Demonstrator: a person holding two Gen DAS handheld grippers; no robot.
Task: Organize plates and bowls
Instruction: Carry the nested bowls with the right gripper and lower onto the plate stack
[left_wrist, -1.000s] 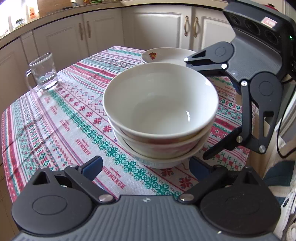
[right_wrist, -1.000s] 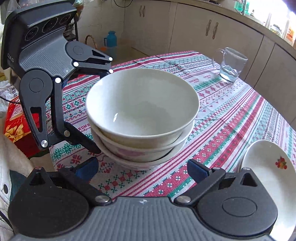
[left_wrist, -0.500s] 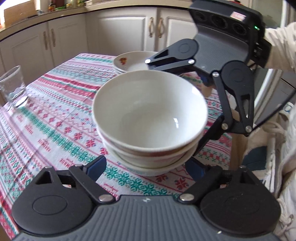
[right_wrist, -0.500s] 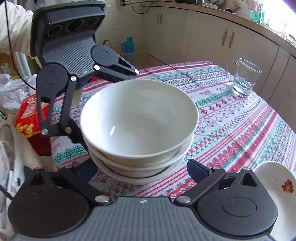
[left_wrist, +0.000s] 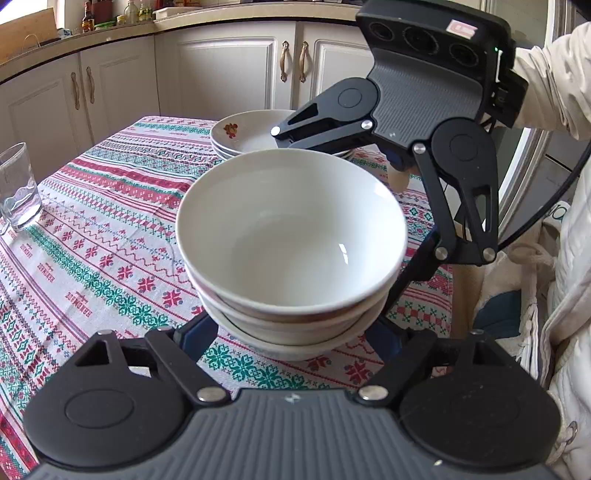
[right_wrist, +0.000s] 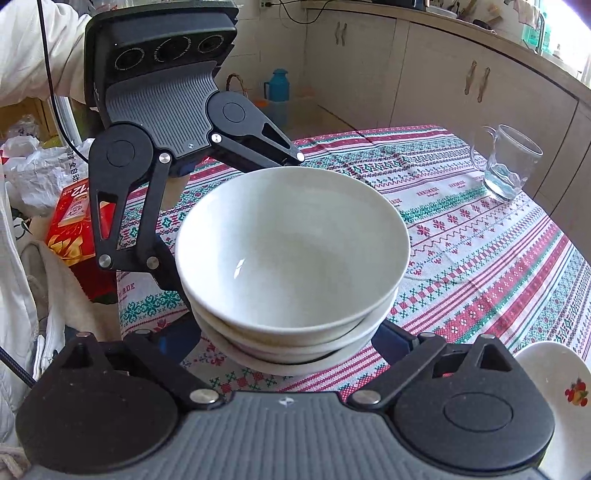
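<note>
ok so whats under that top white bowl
Two more bowls are nested under the top white bowl; only their rims show. Beneath the stack is the patterned tablecloth. Whether the stack rests on it or is lifted is hidden by the bowls.
</note>
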